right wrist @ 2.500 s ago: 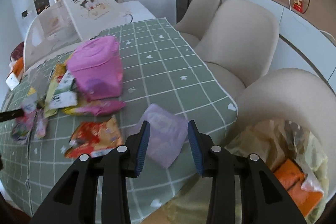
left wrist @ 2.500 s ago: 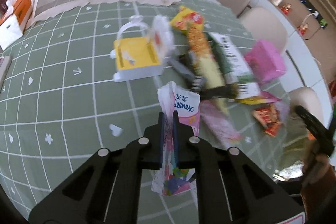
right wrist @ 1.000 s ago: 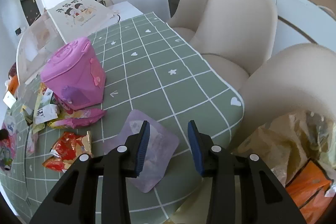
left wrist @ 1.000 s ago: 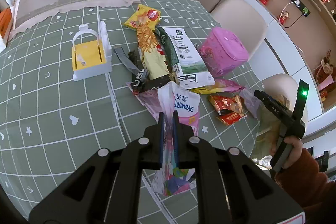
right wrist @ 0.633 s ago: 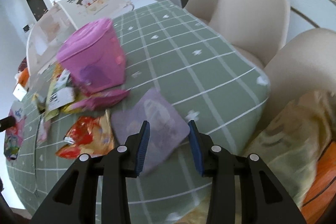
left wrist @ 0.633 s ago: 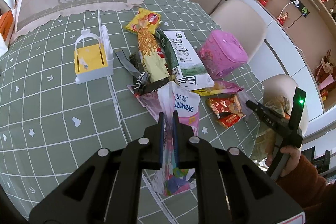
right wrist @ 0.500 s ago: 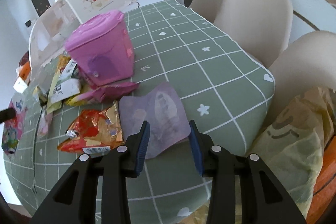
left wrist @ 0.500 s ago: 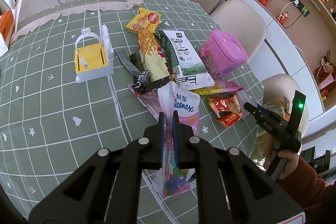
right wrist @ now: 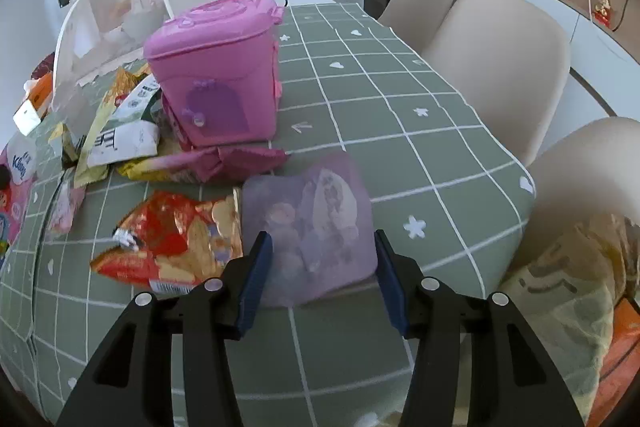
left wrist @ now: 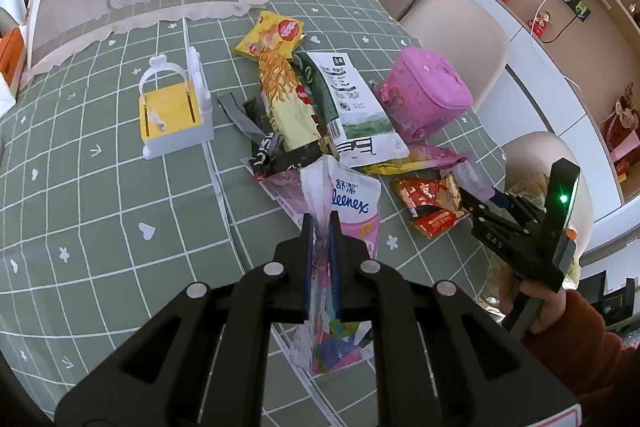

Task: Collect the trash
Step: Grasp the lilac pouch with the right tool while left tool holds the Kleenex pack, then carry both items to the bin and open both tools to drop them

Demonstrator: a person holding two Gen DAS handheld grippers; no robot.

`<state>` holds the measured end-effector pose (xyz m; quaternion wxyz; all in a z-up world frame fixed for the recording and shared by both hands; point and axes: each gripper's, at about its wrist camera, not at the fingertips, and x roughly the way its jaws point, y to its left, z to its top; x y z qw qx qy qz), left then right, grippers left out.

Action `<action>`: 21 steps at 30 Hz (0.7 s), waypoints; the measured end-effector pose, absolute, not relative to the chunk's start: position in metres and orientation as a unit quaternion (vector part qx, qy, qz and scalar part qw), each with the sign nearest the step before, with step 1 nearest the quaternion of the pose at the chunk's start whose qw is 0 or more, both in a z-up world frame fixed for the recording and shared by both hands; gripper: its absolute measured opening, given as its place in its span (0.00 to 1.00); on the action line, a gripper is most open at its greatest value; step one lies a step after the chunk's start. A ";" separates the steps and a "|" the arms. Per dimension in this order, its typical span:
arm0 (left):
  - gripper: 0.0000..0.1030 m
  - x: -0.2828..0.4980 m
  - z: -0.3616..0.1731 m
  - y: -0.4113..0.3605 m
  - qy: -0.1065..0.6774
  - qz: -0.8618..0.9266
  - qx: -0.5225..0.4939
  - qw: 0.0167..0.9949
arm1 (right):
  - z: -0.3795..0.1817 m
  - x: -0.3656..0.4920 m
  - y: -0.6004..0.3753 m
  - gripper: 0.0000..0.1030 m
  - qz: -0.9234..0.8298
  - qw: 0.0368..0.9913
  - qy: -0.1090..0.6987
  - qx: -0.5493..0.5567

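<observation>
In the left wrist view, the left gripper (left wrist: 319,227) is in the lower middle of the frame; its jaws are pressed narrow on a Kleenex pack (left wrist: 352,199), which stands up between the fingers and hangs out below them (the lower end is colourful and crumpled). Above it, in the centre of the frame, the other trash lies in a heap on the green table (left wrist: 100,187): a yellow bag (left wrist: 280,75), a white-green bag (left wrist: 352,107), and dark wrappers (left wrist: 264,147) just beside the pack; a red wrapper (left wrist: 428,203) lies to the right of the pack. A pink bin (left wrist: 424,99) stands at the right of the heap, and a yellow holder (left wrist: 170,113) is at the left, well apart.

In the right wrist view, the right gripper (right wrist: 322,275) is in the lower middle, with jaws wide apart; a purple pouch (right wrist: 312,223) lies flat on the table between the two fingers, its near edge reaching in between the tips; whether the pads touch it, I cannot tell. The red wrapper (right wrist: 176,239) lies just beside the pouch on the left; the pink bin (right wrist: 216,75) is in the upper left, and a yellowish bag (right wrist: 560,287) hangs off the table edge at the lower right.
</observation>
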<state>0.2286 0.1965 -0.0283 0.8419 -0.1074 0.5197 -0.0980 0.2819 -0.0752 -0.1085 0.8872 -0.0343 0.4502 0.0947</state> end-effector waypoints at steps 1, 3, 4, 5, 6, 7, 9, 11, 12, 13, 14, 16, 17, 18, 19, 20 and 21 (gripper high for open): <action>0.07 0.228 -0.028 0.197 0.519 -0.097 -0.106 0.843 | -0.109 0.282 -0.072 0.43 0.097 0.889 0.446 -0.040; 0.07 0.228 -0.026 0.199 0.517 -0.092 -0.103 0.844 | -0.107 0.281 -0.065 0.22 0.110 0.890 0.440 -0.048; 0.07 0.227 -0.024 0.200 0.517 -0.089 -0.103 0.845 | -0.105 0.280 -0.061 0.11 0.108 0.892 0.434 -0.059; 0.07 0.226 -0.022 0.202 0.515 -0.087 -0.102 0.847 | -0.100 0.278 -0.059 0.08 0.115 0.893 0.430 -0.058; 0.07 0.226 -0.020 0.203 0.512 -0.087 -0.101 0.848 | -0.094 0.277 -0.059 0.08 0.121 0.895 0.427 -0.049; 0.07 0.226 -0.016 0.205 0.508 -0.086 -0.099 0.851 | -0.088 0.275 -0.060 0.06 0.126 0.896 0.424 -0.037; 0.07 0.227 -0.009 0.207 0.498 -0.087 -0.098 0.857 | -0.066 0.273 -0.067 0.05 0.133 0.900 0.415 -0.012; 0.07 0.230 0.002 0.207 0.484 -0.092 -0.099 0.864 | -0.046 0.270 -0.075 0.05 0.135 0.904 0.405 0.006; 0.07 0.231 0.007 0.206 0.478 -0.095 -0.098 0.868 | -0.033 0.267 -0.080 0.05 0.137 0.907 0.398 0.015; 0.07 0.233 0.014 0.203 0.469 -0.100 -0.097 0.872 | -0.020 0.263 -0.085 0.05 0.135 0.911 0.390 0.019; 0.07 0.235 0.021 0.200 0.460 -0.105 -0.096 0.876 | -0.006 0.259 -0.089 0.05 0.129 0.915 0.381 0.015; 0.07 0.238 0.036 0.192 0.443 -0.121 -0.094 0.884 | 0.013 0.250 -0.095 0.05 0.121 0.921 0.372 0.007; 0.07 0.239 0.044 0.185 0.433 -0.130 -0.091 0.887 | 0.021 0.248 -0.097 0.05 0.116 0.923 0.368 0.003; 0.07 0.241 0.051 0.178 0.425 -0.141 -0.090 0.890 | 0.032 0.241 -0.101 0.05 0.107 0.926 0.362 -0.004; 0.07 0.243 0.055 0.171 0.421 -0.149 -0.090 0.890 | 0.040 0.236 -0.105 0.05 0.099 0.929 0.357 -0.009; 0.07 0.244 0.060 0.163 0.417 -0.160 -0.090 0.890 | 0.048 0.228 -0.110 0.05 0.091 0.931 0.353 -0.013; 0.07 0.245 0.063 0.155 0.415 -0.169 -0.090 0.890 | 0.053 0.225 -0.115 0.05 0.085 0.933 0.350 -0.014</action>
